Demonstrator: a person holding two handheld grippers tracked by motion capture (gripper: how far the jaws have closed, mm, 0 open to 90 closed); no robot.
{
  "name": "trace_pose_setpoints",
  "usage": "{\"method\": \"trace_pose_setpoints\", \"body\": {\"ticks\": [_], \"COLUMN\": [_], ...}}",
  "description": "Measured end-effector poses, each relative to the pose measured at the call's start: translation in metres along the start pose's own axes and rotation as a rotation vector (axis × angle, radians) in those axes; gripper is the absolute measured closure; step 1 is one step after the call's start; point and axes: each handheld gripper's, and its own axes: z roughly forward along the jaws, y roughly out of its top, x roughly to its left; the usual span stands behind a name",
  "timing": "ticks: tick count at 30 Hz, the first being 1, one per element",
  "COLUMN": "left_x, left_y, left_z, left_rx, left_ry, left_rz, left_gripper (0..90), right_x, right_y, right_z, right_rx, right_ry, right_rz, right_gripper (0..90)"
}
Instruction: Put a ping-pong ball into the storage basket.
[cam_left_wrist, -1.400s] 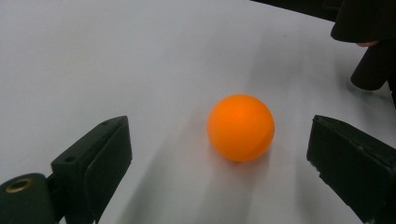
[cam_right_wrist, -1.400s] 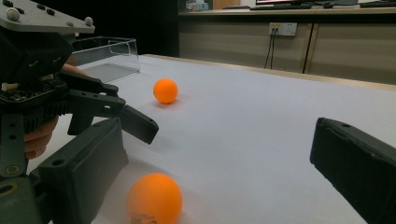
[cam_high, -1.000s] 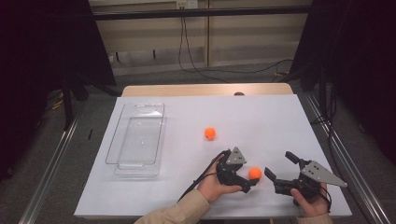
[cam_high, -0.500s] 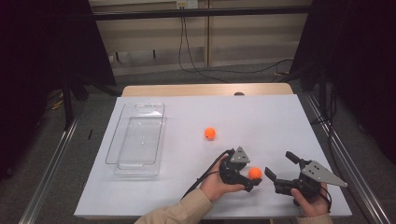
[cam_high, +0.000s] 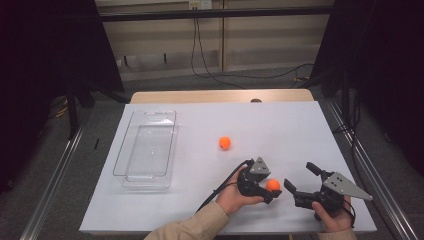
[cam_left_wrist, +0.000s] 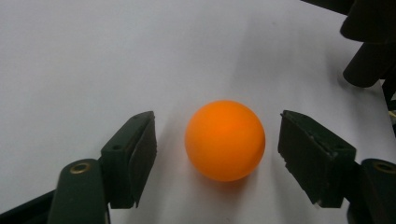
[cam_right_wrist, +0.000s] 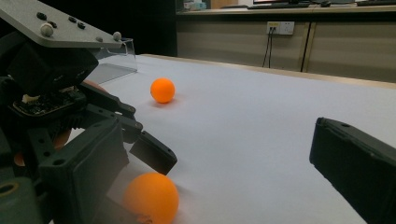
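Note:
An orange ball (cam_high: 272, 185) lies on the white table near its front edge. My left gripper (cam_high: 270, 189) reaches in from the left with its jaws on either side of that ball (cam_left_wrist: 225, 140). The jaws have just been closing. A gap shows between each pad and the ball, so the gripper is open. My right gripper (cam_high: 299, 175) rests just to the right, open with nothing between its jaws. In the right gripper view the left gripper (cam_right_wrist: 154, 154) and the ball (cam_right_wrist: 150, 198) are close at the left. A second orange ball (cam_high: 225, 143) (cam_right_wrist: 162, 90) lies farther back, mid-table.
A clear plastic tray (cam_high: 131, 150) lies empty on the table's left side, and its end wall (cam_right_wrist: 114, 60) stands beyond the left gripper. The table's front edge runs just below both hands. Cables hang behind the far edge.
The left gripper's jaws have drawn in closer around the near ball. The ball, the far ball and the right gripper have stayed put.

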Motion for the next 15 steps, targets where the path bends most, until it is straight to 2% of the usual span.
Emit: {"method": "trace_pose_setpoints", "body": {"ticks": [8,15], "left_x": [0.0013,0.0006], "left_y": [0.0004,0.001], "left_z": [0.0038,0.0055], "left_rx": [0.025,0.043], "left_ry": [-0.013,-0.011], "left_rz": [-0.003,0.008], "left_gripper": [36.2,46.2], "right_x": [-0.0004,-0.0002], "right_y": [0.0002,0.0003], "right_z": [-0.0007,-0.0006], "right_rx": [-0.004,-0.009], "right_ry": [-0.009,-0.011], "right_rz": [-0.001,-0.001], "right_gripper": [3.2,3.3]}}
